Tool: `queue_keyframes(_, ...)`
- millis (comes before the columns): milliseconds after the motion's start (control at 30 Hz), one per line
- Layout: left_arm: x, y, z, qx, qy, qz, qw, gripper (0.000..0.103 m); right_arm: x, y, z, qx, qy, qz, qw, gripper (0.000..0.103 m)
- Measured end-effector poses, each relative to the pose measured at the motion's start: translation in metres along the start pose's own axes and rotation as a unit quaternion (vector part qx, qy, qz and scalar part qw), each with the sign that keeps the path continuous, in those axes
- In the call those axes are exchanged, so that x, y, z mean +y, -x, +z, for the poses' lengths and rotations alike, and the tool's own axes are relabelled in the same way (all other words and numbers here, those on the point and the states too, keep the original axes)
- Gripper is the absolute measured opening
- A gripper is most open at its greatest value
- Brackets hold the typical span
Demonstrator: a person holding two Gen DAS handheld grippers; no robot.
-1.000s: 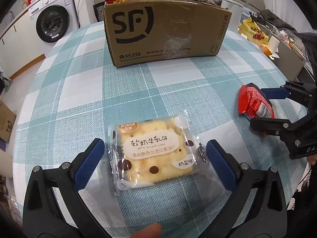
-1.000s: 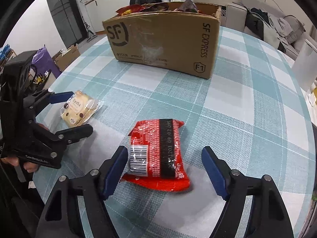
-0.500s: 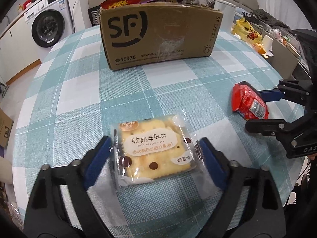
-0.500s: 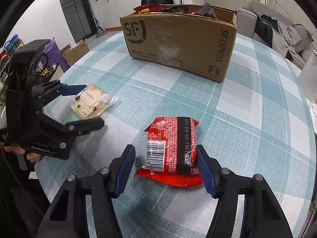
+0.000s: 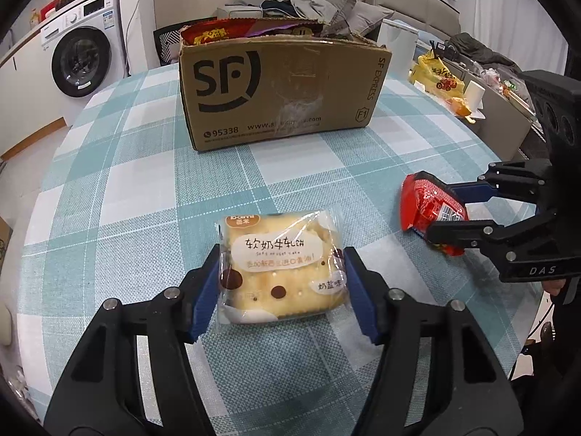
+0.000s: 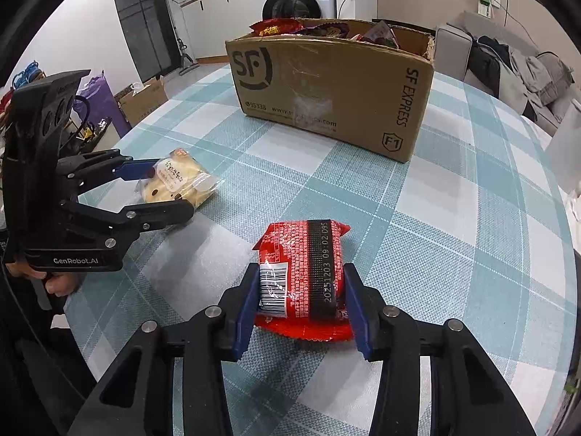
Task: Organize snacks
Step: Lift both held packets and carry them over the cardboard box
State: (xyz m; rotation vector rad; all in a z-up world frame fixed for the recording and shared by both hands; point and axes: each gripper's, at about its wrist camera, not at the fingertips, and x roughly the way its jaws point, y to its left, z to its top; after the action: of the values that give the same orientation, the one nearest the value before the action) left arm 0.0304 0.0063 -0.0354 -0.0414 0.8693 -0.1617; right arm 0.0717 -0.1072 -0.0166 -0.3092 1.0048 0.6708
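Observation:
My left gripper (image 5: 281, 272) is shut on a clear-wrapped yellow biscuit packet (image 5: 281, 265), its blue pads pressed against both sides. It also shows in the right wrist view (image 6: 174, 181), held by the left gripper (image 6: 159, 189). My right gripper (image 6: 301, 290) is shut on a red snack packet (image 6: 301, 272) with a barcode label. In the left wrist view the red packet (image 5: 428, 207) sits between the right gripper's fingers (image 5: 454, 210). The brown SF Express cardboard box (image 5: 279, 87) stands at the table's far side, holding several snack bags.
The round table has a teal-and-white checked cloth (image 5: 145, 189). A washing machine (image 5: 80, 61) stands to the far left. A sofa with clothes (image 5: 308, 3) is behind the box. A white container (image 5: 397, 45) and yellow bag (image 5: 435, 76) stand at the right.
Both grippers have closed from wide open onto their packets. Both views now sit higher, with the box top and its snack bags more visible.

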Motion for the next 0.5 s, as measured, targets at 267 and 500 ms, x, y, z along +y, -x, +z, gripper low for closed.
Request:
queue_keyframes(267,0.000,0.012,0.004,-0.022,0.005,-0.005,0.9997,0.061,-0.007,0.012,0.004,-0.029,-0.020,0.015,0.999,0.045)
queue_keyframes(500,0.003,0.025,0.007,-0.042,0.013,-0.002,0.9990,0.061,-0.012,0.022,0.008,-0.054,-0.035,0.021,0.998,0.045)
